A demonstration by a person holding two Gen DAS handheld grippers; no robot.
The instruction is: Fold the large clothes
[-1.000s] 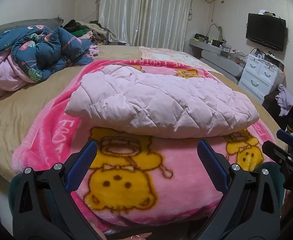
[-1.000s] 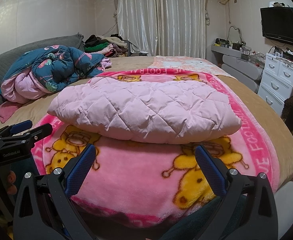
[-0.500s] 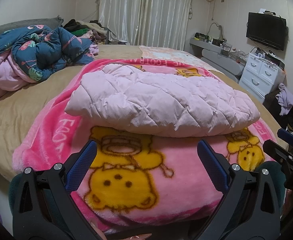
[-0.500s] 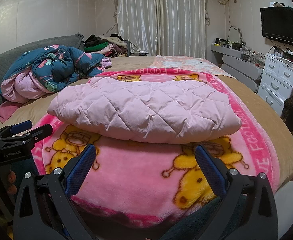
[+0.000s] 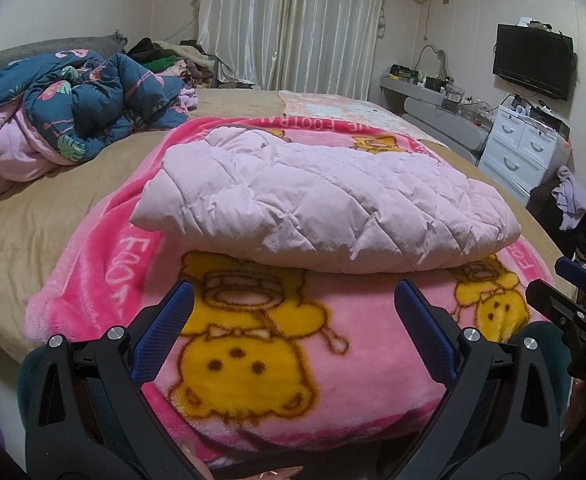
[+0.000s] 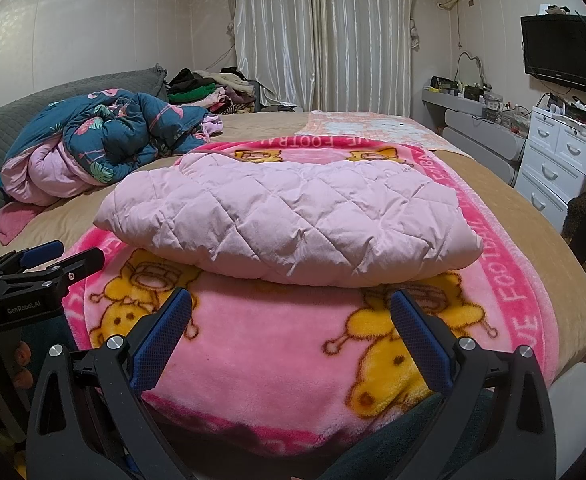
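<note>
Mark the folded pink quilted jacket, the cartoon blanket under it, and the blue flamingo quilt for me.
folded pink quilted jacket [image 6: 293,224], right wrist view, middle of its top face.
cartoon blanket [image 6: 261,356], right wrist view, plain pink patch near the front edge.
blue flamingo quilt [image 5: 93,108], left wrist view, centre of the crumpled heap.

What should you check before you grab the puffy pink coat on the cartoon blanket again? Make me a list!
1. Left gripper open with nothing in it: ok.
2. Right gripper open with nothing in it: ok.
3. Quilted pink coat lies folded in one bundle on the pink cartoon blanket: ok.
4. Nothing lying on top of the coat: ok.
5. Sleeves tucked neatly inside the fold: cannot tell, they are hidden.
6. Blue flowered quilt heaped apart from the coat, out of the way: ok.
</note>
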